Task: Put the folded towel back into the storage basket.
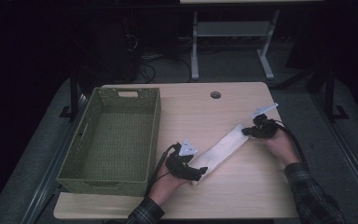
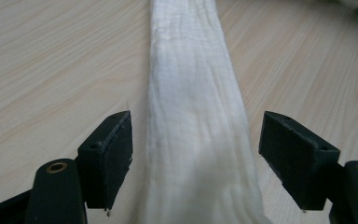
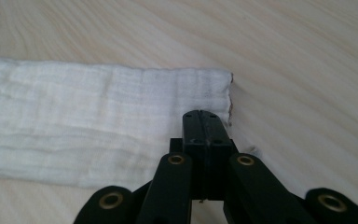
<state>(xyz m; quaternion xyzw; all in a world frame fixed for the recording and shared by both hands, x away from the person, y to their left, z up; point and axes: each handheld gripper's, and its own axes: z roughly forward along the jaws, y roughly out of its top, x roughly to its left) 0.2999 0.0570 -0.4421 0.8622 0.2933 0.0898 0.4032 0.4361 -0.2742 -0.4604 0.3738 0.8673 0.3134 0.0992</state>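
Note:
A long white cloth (image 1: 221, 149), folded into a narrow strip, lies slantwise on the wooden table (image 1: 247, 191). My left gripper (image 1: 198, 172) is at its near end. In the left gripper view the left gripper (image 2: 196, 149) stands open, the cloth (image 2: 196, 107) running between the jaws with a small gap to each pad. My right gripper (image 1: 247, 131) is at the far end. In the right gripper view the right gripper (image 3: 205, 119) is shut on the cloth (image 3: 88, 116) at the corner of its end, where a reddish edge shows.
A green woven basket (image 1: 154, 133) with nothing inside stands on the left part of the table, close to my left hand. A round cable hole (image 1: 215, 94) sits near the far edge. Bare wood lies right of and in front of the cloth.

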